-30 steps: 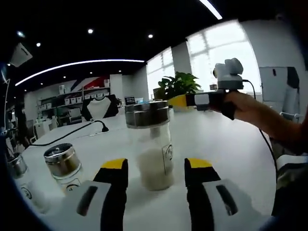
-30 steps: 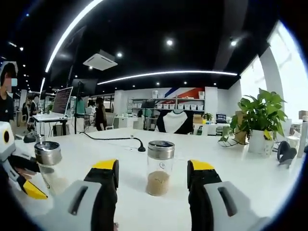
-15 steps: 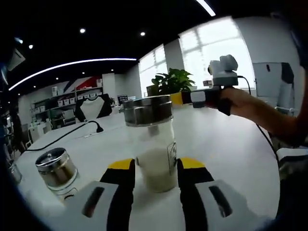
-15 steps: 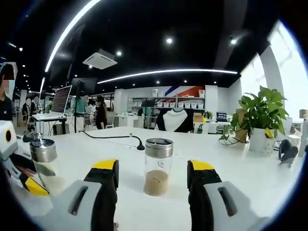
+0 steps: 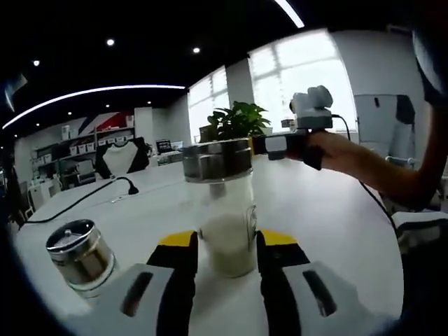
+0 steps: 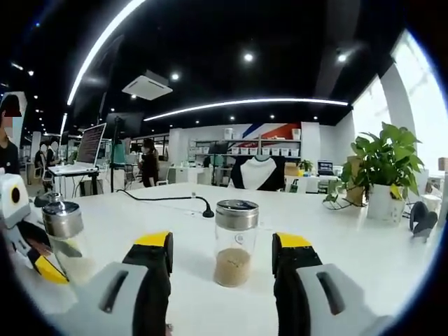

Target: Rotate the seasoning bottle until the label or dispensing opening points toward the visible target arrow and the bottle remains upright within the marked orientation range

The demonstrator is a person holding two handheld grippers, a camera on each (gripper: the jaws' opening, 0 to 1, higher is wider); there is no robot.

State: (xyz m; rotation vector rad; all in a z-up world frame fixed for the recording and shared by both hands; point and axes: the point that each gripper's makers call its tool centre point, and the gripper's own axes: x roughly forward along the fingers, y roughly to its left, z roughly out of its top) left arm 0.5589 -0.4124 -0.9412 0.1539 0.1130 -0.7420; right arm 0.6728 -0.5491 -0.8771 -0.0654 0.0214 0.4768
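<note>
My left gripper clamps the white-powder bottle upright on the worktop — my right gripper gapes around a brown-powder bottle. I see no arrow — twisting blind, the smooth glass could slip or tip.

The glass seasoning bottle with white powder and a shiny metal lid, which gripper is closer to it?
Left. The left gripper has its yellow-tipped fingers on both sides of the glass seasoning bottle with white powder. The right gripper is off to one side, flanking a bottle of brown powder.

both views sit low over the white table, facing outward, sharing the potted plant
</note>
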